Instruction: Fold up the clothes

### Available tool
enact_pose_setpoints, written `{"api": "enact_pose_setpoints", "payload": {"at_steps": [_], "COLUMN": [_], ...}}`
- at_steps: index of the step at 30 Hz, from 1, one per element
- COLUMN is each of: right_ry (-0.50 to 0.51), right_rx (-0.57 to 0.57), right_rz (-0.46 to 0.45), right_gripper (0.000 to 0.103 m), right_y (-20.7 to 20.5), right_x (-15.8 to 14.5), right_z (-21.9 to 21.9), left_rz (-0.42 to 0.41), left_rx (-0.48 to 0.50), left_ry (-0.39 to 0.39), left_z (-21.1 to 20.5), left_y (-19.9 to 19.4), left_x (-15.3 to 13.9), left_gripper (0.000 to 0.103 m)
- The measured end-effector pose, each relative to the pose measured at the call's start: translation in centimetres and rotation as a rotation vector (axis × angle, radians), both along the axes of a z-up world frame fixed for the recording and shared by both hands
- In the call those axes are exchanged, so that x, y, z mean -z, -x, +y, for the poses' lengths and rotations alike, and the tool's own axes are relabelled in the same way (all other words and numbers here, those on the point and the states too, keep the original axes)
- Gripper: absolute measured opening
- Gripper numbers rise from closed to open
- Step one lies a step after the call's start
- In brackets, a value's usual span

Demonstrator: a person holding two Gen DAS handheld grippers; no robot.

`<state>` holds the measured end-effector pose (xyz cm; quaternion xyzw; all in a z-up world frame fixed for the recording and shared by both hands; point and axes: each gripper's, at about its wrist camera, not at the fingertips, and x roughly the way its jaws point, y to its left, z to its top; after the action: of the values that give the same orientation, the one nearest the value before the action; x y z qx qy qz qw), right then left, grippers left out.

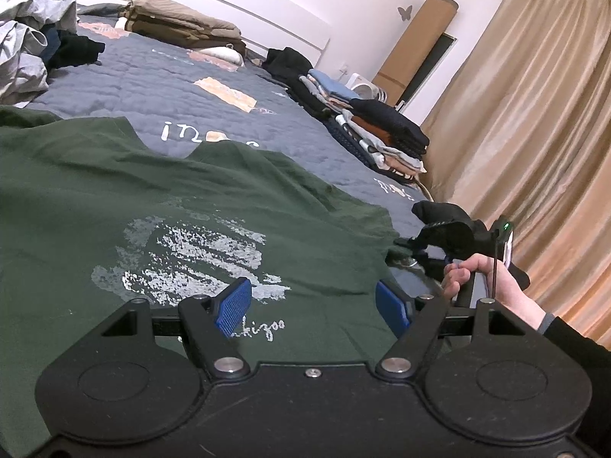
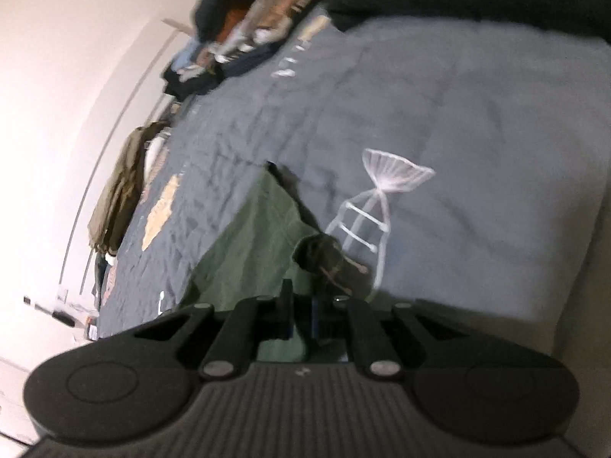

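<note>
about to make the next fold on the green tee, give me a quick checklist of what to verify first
1. Left tongs open and free of cloth: ok, blue pads apart above the green t-shirt.
2. Right tongs gripping the shirt edge: ok, nearly closed with green fabric between them.
3. Shirt lying flat: not ok, wrinkles show across its body.
4. Print faces up: ok, white print visible.
5. Bare quilt beyond the shirt for folding: ok.
6. Folded stacks out of the way: ok, they sit at the far bed edge.
7. Far sleeve position: cannot tell.
</note>
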<state>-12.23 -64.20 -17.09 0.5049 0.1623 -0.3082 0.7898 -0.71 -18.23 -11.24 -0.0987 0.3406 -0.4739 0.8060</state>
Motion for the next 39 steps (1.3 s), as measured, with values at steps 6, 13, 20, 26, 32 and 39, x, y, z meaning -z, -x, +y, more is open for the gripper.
{"api": "enact_pose_setpoints", "payload": {"at_steps": [6, 13, 20, 26, 32, 39], "right_ry": [0.681, 1.152, 0.977, 0.646, 0.592, 0.395], "right_rx": [-0.307, -0.916, -1.137, -1.022, -0.73, -0.675], "right_rz": [0.047, 0.158, 0.299, 0.069, 0.101, 0.266], "right_gripper": [0.007, 0.007, 0.015, 0.048, 0.054, 0.053], "right_y": [-3.2, -5.9, -7.3, -5.1, -3.5, -5.2], "right_x": [-7.2, -6.4, -2.9, -7.9, -8.3, -2.8], "right_z": [8.0, 19.8, 20.0, 15.1, 10.4, 8.0], "left_rz": [-0.003, 0.005, 0.006, 0.017, 0.006, -0.023], "left_rx": [-0.016, -0.037, -0.043, -0.057, -0.043, -0.038], "left_ry": [0.0, 0.004, -0.002, -0.004, -0.015, -0.035], "left_z": [0.3, 0.6, 0.8, 1.2, 1.4, 1.4], "left_y": [-0.1, -0.6, -0.7, -1.0, -1.1, -1.6], "left_x": [-0.1, -0.2, -0.3, -0.2, -0.2, -0.3], "left_gripper": [0.071, 0.071, 0.071, 0.071, 0.071, 0.071]}}
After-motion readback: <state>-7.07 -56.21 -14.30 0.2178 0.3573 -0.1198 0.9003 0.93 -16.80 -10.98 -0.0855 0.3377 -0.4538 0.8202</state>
